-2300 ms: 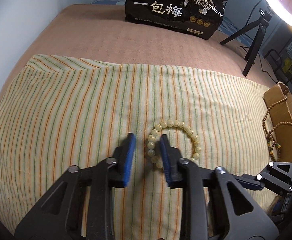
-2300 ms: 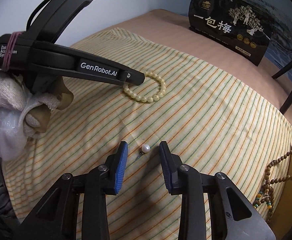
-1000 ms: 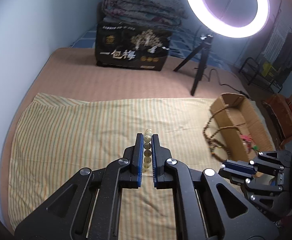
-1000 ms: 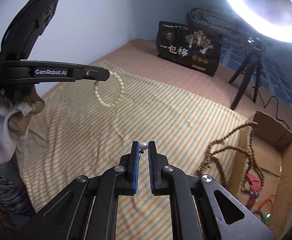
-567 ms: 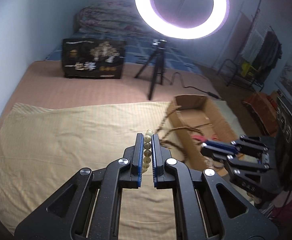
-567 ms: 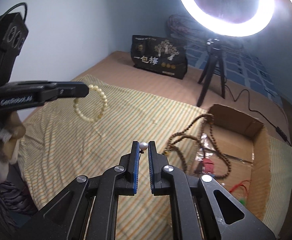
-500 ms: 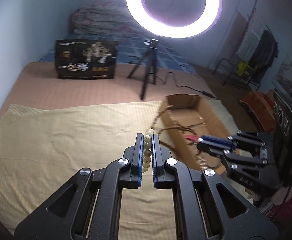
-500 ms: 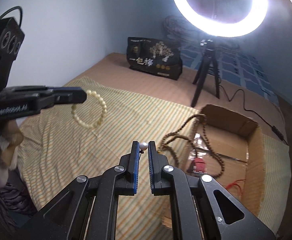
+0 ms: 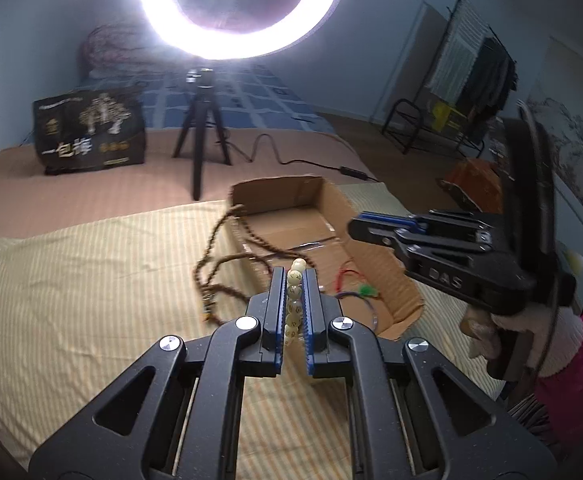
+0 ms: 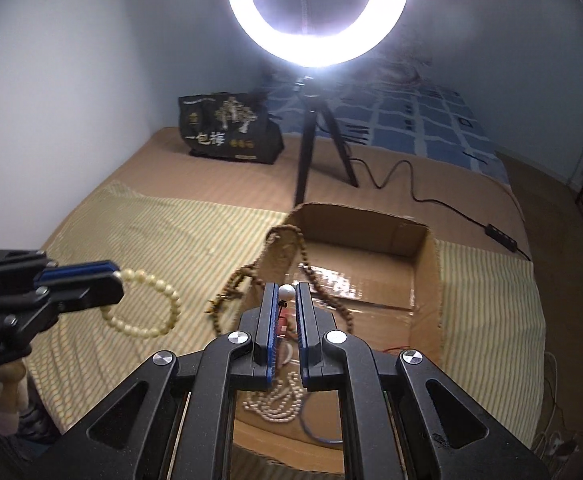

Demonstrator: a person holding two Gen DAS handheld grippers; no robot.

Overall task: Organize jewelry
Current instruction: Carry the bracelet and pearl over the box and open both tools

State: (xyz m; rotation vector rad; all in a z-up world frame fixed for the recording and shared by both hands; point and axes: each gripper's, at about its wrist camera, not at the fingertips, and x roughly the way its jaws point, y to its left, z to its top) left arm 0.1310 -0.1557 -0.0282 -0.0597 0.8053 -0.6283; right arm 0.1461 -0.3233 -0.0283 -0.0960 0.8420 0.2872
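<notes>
Left wrist view: my left gripper [image 9: 291,280] has its jaws clamped on the cream bead bracelet [image 9: 294,300], frame centre, in front of the open cardboard box [image 9: 375,248]. "DAS" reads on the right gripper [image 9: 365,224], at right. Right wrist view: my jaws pinch a white pearl earring [image 10: 286,291] over the box; the bracelet dangles at left. Black bag [image 10: 227,128] on the bed, upper left, reads "一包梅".

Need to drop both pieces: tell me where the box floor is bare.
Bare: the box floor toward the far wall and right wall. Crowded: the near end, with pearl strands, red cord, and brown beads draped over the left wall.
</notes>
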